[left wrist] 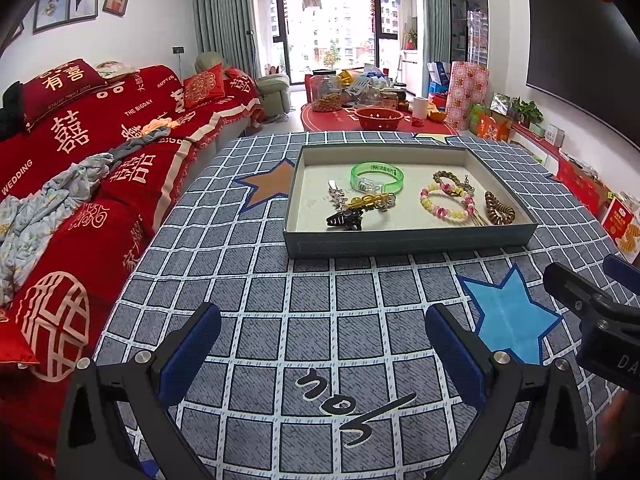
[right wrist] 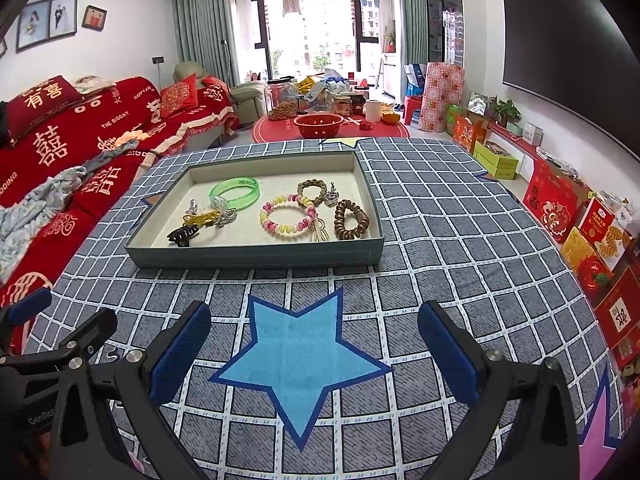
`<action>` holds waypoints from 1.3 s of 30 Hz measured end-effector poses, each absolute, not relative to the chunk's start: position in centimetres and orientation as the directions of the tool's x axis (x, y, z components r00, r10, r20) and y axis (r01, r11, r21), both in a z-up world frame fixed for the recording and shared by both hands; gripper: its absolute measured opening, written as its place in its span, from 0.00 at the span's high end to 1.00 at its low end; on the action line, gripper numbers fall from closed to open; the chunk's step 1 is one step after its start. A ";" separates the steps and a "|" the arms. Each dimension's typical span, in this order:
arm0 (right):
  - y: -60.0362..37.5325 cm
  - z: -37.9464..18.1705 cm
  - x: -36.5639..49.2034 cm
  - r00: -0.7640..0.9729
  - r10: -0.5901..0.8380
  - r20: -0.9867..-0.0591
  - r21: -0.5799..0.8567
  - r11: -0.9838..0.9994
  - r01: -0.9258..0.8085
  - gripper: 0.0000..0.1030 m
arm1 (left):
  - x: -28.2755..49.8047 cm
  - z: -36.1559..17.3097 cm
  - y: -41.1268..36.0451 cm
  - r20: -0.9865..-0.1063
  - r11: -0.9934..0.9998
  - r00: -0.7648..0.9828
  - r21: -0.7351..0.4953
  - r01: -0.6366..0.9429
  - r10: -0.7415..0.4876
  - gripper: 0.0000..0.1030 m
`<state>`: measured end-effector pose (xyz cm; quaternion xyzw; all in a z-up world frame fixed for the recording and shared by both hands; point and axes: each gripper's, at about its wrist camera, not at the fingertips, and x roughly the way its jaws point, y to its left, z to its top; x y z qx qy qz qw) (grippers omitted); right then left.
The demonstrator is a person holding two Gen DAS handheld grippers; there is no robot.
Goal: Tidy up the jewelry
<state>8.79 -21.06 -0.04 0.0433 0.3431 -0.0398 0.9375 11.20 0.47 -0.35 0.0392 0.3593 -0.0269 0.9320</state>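
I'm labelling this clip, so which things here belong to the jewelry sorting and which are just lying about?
Part of the job:
tray
green bangle
pastel bead bracelet
brown coil band
black hair clip

Just lying about:
red sofa cover
red bowl
snack jar

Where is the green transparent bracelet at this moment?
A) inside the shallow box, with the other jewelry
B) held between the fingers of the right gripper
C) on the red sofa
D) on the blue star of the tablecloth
A: the green bracelet lies on the floor of the shallow box, and both grippers are open and hold nothing.
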 end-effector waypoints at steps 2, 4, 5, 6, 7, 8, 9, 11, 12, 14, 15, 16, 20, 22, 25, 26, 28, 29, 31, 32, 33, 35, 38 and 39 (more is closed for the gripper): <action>-21.1 0.0 8.8 0.762 -0.047 -0.646 0.052 0.993 0.105 0.00 | 11.2 -0.3 0.5 -0.672 0.996 0.740 0.052 0.078 -0.023 0.00; -21.1 -0.1 8.8 0.761 -0.046 -0.647 0.052 0.993 0.104 0.00 | 11.2 -0.3 0.5 -0.672 0.996 0.741 0.052 0.078 -0.023 0.00; -21.1 -0.1 8.8 0.761 -0.046 -0.647 0.051 0.993 0.104 0.00 | 11.2 -0.4 0.5 -0.672 0.996 0.741 0.053 0.078 -0.023 0.00; -21.0 0.0 8.8 0.761 -0.047 -0.647 0.051 0.993 0.104 0.00 | 11.2 -0.4 0.5 -0.671 0.996 0.741 0.053 0.078 -0.022 0.00; -21.1 -0.1 8.8 0.762 -0.046 -0.646 0.052 0.993 0.104 0.00 | 11.2 -0.4 0.5 -0.672 0.996 0.741 0.053 0.078 -0.022 0.00; -21.1 -0.1 8.8 0.762 -0.046 -0.646 0.053 0.993 0.105 0.00 | 11.2 -0.3 0.5 -0.671 0.995 0.741 0.053 0.079 -0.023 0.00; -21.1 0.0 8.8 0.763 -0.046 -0.645 0.054 0.993 0.105 0.00 | 11.2 -0.3 0.5 -0.671 0.995 0.741 0.054 0.079 -0.023 0.00; -21.1 -0.1 8.8 0.762 -0.045 -0.646 0.053 0.993 0.104 0.00 | 11.2 -0.4 0.5 -0.671 0.995 0.741 0.055 0.078 -0.022 0.00; -21.0 -0.1 8.8 0.762 -0.045 -0.646 0.054 0.993 0.104 0.00 | 11.2 -0.4 0.5 -0.671 0.996 0.741 0.053 0.077 -0.021 0.00; -21.1 -0.1 8.8 0.761 -0.046 -0.647 0.052 0.993 0.105 0.00 | 11.2 -0.4 0.5 -0.672 0.996 0.740 0.052 0.076 -0.022 0.00; -21.1 -0.1 8.8 0.762 -0.045 -0.647 0.054 0.993 0.104 0.00 | 11.2 -0.4 0.5 -0.673 0.996 0.740 0.052 0.076 -0.021 0.00; -21.1 -0.1 8.8 0.762 -0.045 -0.647 0.054 0.993 0.105 0.00 | 11.1 -0.3 0.5 -0.672 0.996 0.740 0.053 0.076 -0.021 0.00; -21.1 -0.2 8.8 0.761 -0.045 -0.647 0.054 0.993 0.104 0.00 | 11.1 -0.2 0.6 -0.673 0.996 0.739 0.053 0.075 -0.019 0.00; -21.1 -0.1 8.8 0.762 -0.046 -0.646 0.053 0.993 0.105 0.00 | 11.1 -0.2 0.6 -0.674 0.996 0.739 0.051 0.076 -0.022 0.00; -21.2 -0.2 8.8 0.762 -0.046 -0.646 0.053 0.993 0.104 0.00 | 11.1 -0.2 0.6 -0.673 0.996 0.739 0.052 0.076 -0.022 0.00; -21.1 -0.1 8.8 0.762 -0.046 -0.646 0.053 0.993 0.104 0.00 | 11.1 -0.2 0.6 -0.673 0.996 0.739 0.052 0.076 -0.021 0.00; -21.2 -0.2 8.8 0.762 -0.045 -0.646 0.054 0.993 0.104 0.00 | 11.1 -0.2 0.6 -0.674 0.996 0.738 0.052 0.076 -0.021 0.00; -21.2 -0.2 8.8 0.762 -0.045 -0.646 0.054 0.993 0.104 0.00 | 11.1 -0.3 0.6 -0.674 0.996 0.738 0.052 0.076 -0.022 0.00; -21.2 -0.2 8.8 0.762 -0.045 -0.646 0.055 0.993 0.105 0.00 | 11.0 -0.2 0.7 -0.675 0.996 0.737 0.051 0.075 -0.021 0.00; -21.2 -0.1 8.8 0.762 -0.044 -0.646 0.055 0.993 0.104 0.00 | 10.9 -0.2 0.8 -0.675 0.996 0.738 0.052 0.074 -0.020 0.00; -21.1 -0.1 8.8 0.762 -0.045 -0.646 0.055 0.993 0.105 0.00 | 10.9 -0.2 0.7 -0.675 0.996 0.738 0.052 0.075 -0.020 0.00; -21.2 -0.2 8.8 0.762 -0.044 -0.646 0.055 0.993 0.104 0.00 | 10.9 -0.2 0.7 -0.675 0.996 0.737 0.051 0.075 -0.021 0.00; -21.2 -0.2 8.8 0.762 -0.045 -0.646 0.054 0.993 0.104 0.00 | 10.9 -0.2 0.7 -0.675 0.996 0.738 0.052 0.077 -0.022 0.00; -21.2 -0.2 8.8 0.762 -0.045 -0.645 0.054 0.993 0.104 0.00 | 11.0 -0.2 0.7 -0.675 0.996 0.738 0.053 0.076 -0.020 0.00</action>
